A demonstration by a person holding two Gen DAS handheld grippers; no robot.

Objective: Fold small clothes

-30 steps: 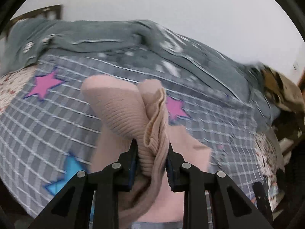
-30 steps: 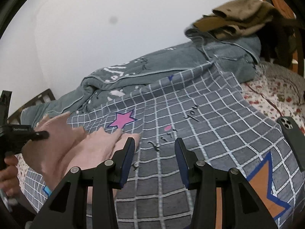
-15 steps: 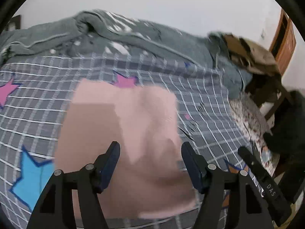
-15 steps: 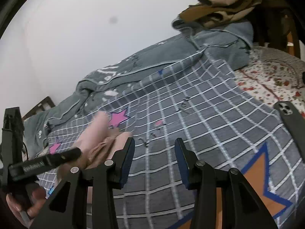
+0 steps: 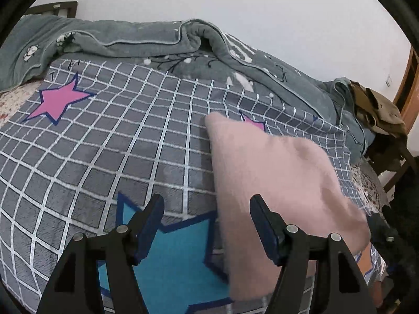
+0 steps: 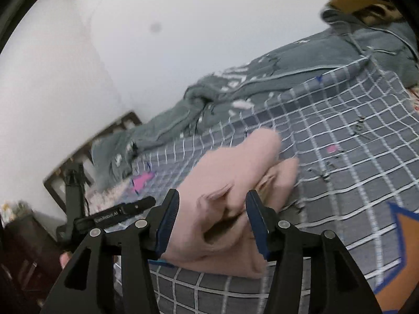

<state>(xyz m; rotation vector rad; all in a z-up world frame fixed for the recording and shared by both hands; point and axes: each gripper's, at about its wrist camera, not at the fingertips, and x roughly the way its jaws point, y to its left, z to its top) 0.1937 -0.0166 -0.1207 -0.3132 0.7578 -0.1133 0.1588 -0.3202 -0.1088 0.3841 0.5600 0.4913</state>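
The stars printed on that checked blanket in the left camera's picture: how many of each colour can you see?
Pink stars: 2, one whole and one half hidden behind the pink garment at
Blue stars: 1
Total: 3 on the checked blanket

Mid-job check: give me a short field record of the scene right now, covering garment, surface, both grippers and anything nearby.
garment: pink knit garment, folded over, lying on the blanket
surface: grey grid blanket with stars on a bed
left gripper: open, empty, the garment behind its right finger
right gripper: open, fingers either side of a bunched fold of the garment, not clamped
behind: rumpled grey-green quilt along the wall side
far corner: tan clothing piled up
blur: right wrist view is motion-blurred, contact with fabric uncertain
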